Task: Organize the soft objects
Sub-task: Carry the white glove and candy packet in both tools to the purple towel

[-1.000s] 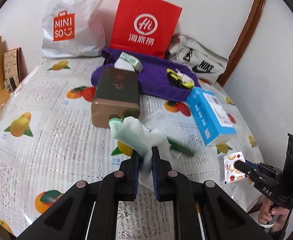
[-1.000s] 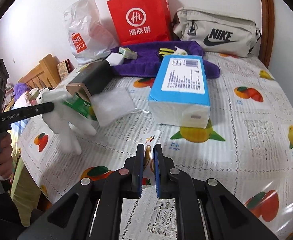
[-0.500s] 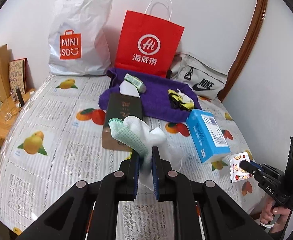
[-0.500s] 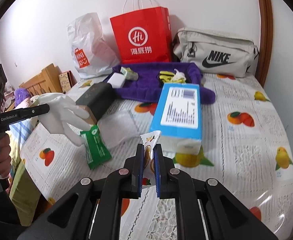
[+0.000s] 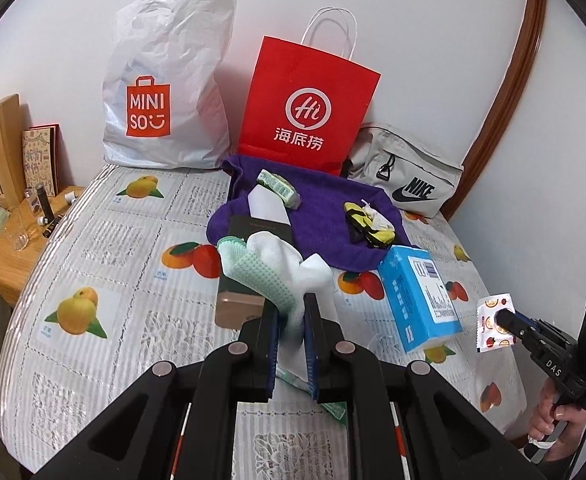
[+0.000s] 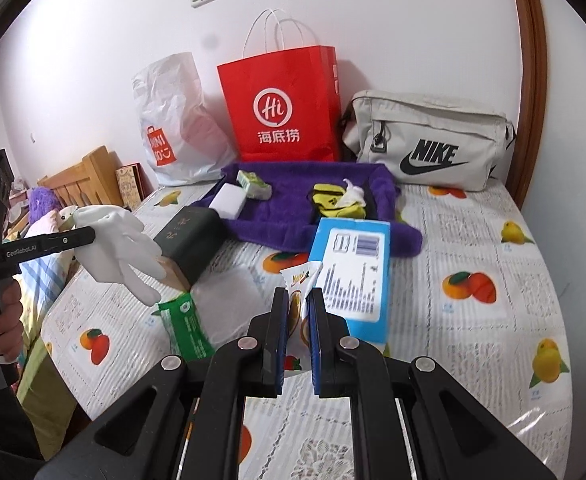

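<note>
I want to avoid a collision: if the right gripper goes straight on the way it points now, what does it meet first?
Probably the blue tissue box, lying just ahead of the right gripper and its fruit-print sachet; depth is uncertain.

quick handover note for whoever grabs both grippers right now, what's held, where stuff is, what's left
Left hand-held gripper: shut on a white glove, lifted off the bed.
Right hand-held gripper: shut on a small fruit-print packet, also in the air.
On the purple towel: a green pack, a white block, yellow-black socks.
On the bed: blue tissue box, dark box, green wipes pack.
Done: both items picked up.
Left: set them down; where they go isn't clear from here.
</note>
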Available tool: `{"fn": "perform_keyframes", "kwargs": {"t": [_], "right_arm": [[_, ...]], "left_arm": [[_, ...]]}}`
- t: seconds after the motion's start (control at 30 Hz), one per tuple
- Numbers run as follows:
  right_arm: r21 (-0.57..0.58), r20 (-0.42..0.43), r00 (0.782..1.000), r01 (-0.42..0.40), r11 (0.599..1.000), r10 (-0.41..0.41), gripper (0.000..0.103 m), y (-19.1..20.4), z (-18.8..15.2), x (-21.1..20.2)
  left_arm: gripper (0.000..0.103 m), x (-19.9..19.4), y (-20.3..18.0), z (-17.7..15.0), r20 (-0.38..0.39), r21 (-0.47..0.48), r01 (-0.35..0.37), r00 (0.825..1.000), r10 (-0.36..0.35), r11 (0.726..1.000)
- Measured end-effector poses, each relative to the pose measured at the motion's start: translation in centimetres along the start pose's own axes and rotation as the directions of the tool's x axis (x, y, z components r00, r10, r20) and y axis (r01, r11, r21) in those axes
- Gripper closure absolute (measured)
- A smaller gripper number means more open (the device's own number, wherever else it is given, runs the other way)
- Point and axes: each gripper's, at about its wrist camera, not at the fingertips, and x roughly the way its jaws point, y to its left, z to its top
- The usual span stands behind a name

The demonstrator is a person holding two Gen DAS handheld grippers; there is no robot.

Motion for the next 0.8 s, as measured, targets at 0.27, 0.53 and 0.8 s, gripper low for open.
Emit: {"fn": "perform_keyframes", "kwargs": {"t": [0.27,0.53,0.8], "right_arm": [[-0.017,0.013,1.000,0.006,1.000,-0.006,0.093,-0.5,2.3,1.0],[-0.029,0.006,1.000,0.010,1.000,-0.009,0.093,-1.2,4.4,2.8],[-0.027,0.011,1.000,0.006,1.000,-0.006,0.093,-2.2,6.8,5.0]], "left_arm": [[0.091,1.2,-0.1,2.0,0.000,0.008,0.000,1.000,0.000,1.000],[0.091,3.1,-0.3,4.6,-0.001,0.030,-0.012,1.000,0.012,0.999],[0.091,4.9,-0.5,6.5,-0.008,0.047,-0.016,1.000,0.016,0.999]]}}
